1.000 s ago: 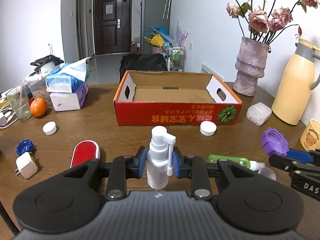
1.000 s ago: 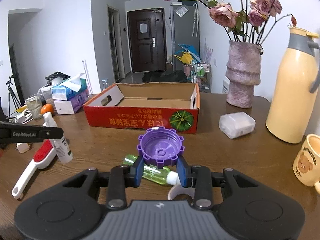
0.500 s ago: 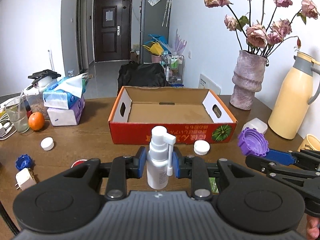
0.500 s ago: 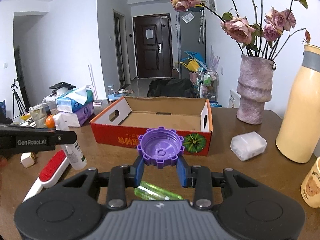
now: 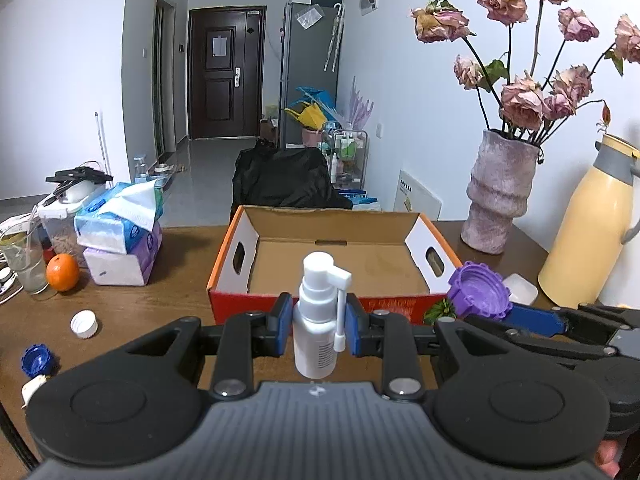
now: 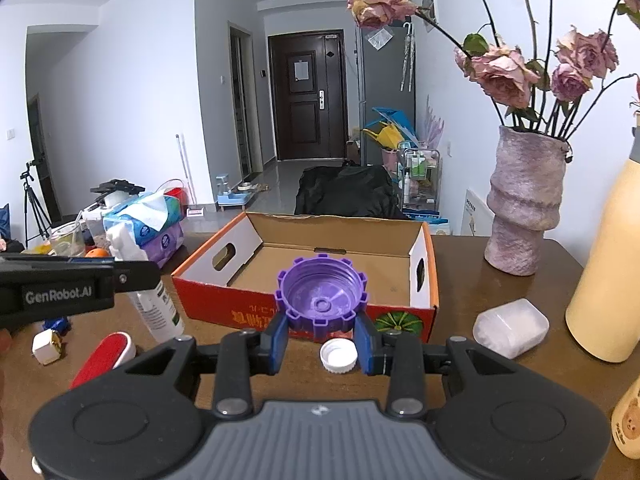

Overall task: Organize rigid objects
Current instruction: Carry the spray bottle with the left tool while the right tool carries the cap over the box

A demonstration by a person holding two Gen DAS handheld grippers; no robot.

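My left gripper is shut on a white spray bottle and holds it upright in the air, just before the front wall of the open red cardboard box. My right gripper is shut on a purple ridged lid, open side facing the camera, held above the table near the box's front right. In the left wrist view the purple lid shows at the right. In the right wrist view the spray bottle shows at the left.
On the table lie a white cap, a red-and-white brush, a white plug, a blue cap, another white cap and a frosted case. Tissue packs, an orange, a vase and a yellow flask surround the box.
Both grippers have risen and moved forward toward the box with their loads. The green tube and the brush have dropped out of the left wrist view.
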